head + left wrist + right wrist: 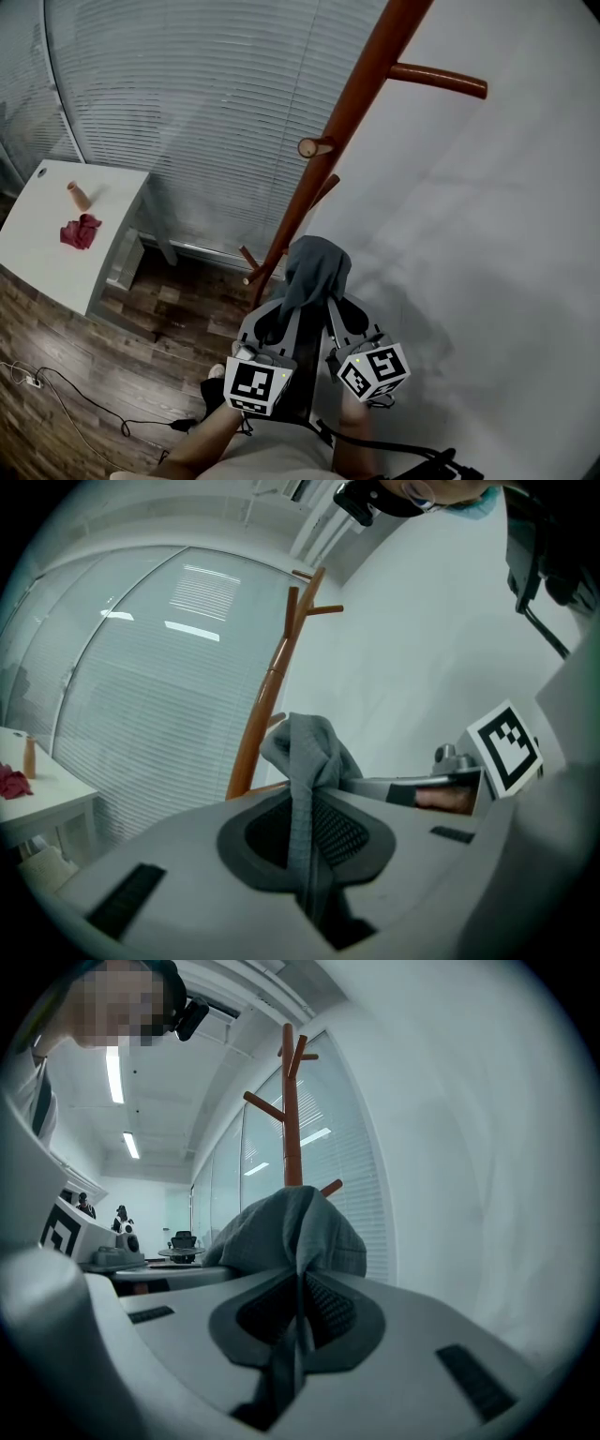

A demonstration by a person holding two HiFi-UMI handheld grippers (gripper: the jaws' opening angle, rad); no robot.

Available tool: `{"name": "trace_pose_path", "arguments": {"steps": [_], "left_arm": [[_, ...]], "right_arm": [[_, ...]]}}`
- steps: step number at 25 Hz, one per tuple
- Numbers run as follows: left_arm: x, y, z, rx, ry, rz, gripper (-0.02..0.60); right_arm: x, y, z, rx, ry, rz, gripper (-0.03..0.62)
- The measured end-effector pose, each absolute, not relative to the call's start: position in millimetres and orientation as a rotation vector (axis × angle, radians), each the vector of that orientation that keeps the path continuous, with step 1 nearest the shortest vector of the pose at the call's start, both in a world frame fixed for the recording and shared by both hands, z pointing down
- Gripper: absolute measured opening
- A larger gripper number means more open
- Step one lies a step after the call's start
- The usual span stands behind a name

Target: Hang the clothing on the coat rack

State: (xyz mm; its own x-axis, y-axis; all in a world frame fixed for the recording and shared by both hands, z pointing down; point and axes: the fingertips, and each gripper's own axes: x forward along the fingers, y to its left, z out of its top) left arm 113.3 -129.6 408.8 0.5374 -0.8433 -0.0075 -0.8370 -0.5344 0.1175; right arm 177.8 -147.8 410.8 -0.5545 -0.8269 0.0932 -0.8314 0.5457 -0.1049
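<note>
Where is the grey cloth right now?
Head view, low centre: the grey cloth is gripped by the left gripper and the right gripper, close to the coat rack.

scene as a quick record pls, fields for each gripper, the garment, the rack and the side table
left gripper: shut on grey garment
right gripper: shut on the same garment
grey garment: bunched, held up between both grippers, close to the rack's lower pegs
coat rack: brown wood, upright; pegs in view are bare
white table: left of the rack; red cloth and small tan object on it
</note>
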Motion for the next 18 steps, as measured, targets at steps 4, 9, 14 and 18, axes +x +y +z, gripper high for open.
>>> {"name": "trace_pose_path", "arguments": {"steps": [4, 9, 14, 18], "left_arm": [[112.1, -132.9, 416.1, 2.652, -1.46, -0.087, 0.038], [110.5, -137.5, 424.7, 2.635, -1.461, -0.059, 0.038], [109.5, -141.2, 433.1, 2.614, -1.458, -0.04, 0.038], [109.1, -144.3, 439.6, 2.603, -1.458, -0.025, 0.038]], "right_arm": [[177.0, -150.2, 417.7, 1.459, -2.714, 0.22, 0.028], [175.9, -153.9, 425.9, 1.458, -2.7, 0.249, 0.028], [175.1, -156.6, 433.7, 1.448, -2.68, 0.268, 0.028], [175.1, -158.5, 439.9, 1.441, -2.667, 0.281, 0.028]]}}
